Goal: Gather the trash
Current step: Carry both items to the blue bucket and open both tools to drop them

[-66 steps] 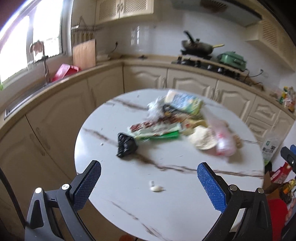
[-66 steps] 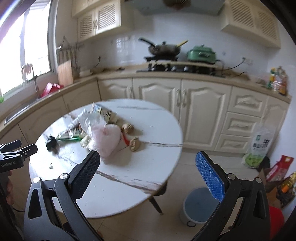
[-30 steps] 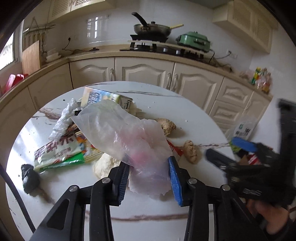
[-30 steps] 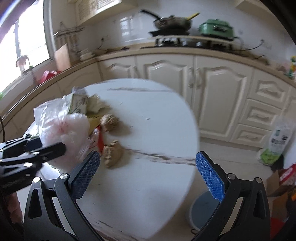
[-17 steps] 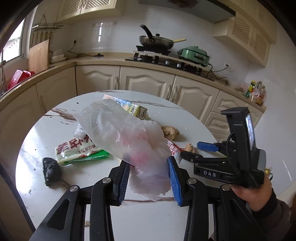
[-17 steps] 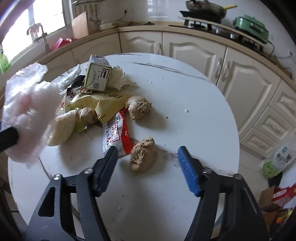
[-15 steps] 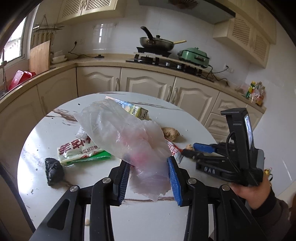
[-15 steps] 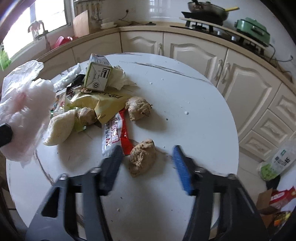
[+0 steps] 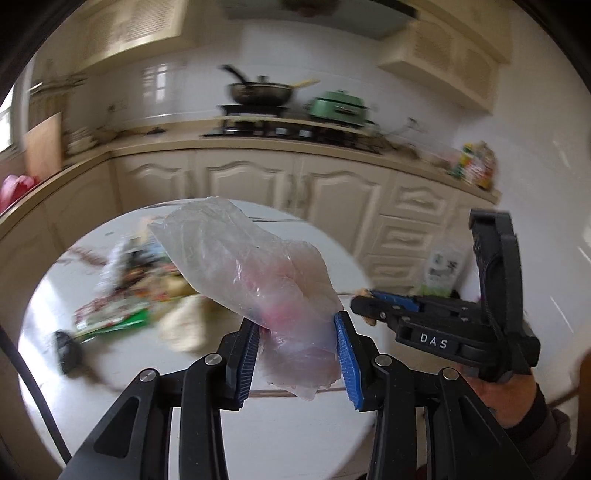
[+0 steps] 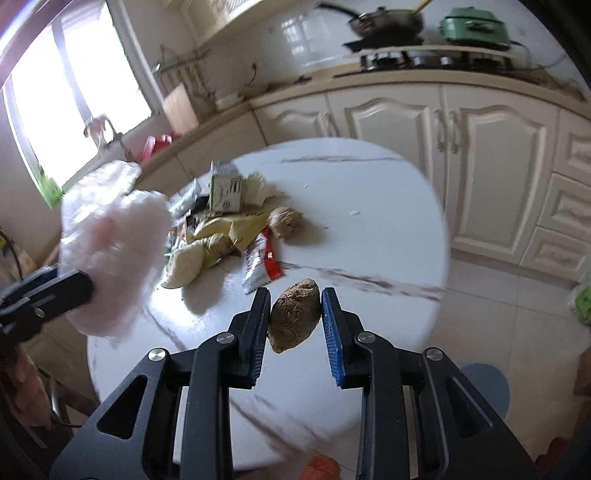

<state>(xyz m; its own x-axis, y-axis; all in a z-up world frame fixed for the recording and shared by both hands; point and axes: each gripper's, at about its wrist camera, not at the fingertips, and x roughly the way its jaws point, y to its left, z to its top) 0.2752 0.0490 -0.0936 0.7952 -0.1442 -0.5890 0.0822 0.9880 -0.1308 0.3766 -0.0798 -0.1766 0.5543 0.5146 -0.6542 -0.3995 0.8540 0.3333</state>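
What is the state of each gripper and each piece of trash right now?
left gripper: shut on the plastic bag, held above the table.
right gripper: jaws just closed, shut on the brown lump.
red wrapper: lying on the table.
carton: upright in the pile.

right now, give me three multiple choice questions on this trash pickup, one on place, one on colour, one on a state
1. Where is the red and white wrapper?
A. on the round table
B. on the floor
C. on the stove

2. What colour is the lidded pot beside the wok?
A. red
B. green
C. blue

3. What does the right gripper hold?
A. nothing
B. a milk carton
C. a brown lump

Answers: 1 A, it lies on the table with the other litter. 2 B, its body is green. 3 C, the pads pinch the brown lump clear of the tabletop.
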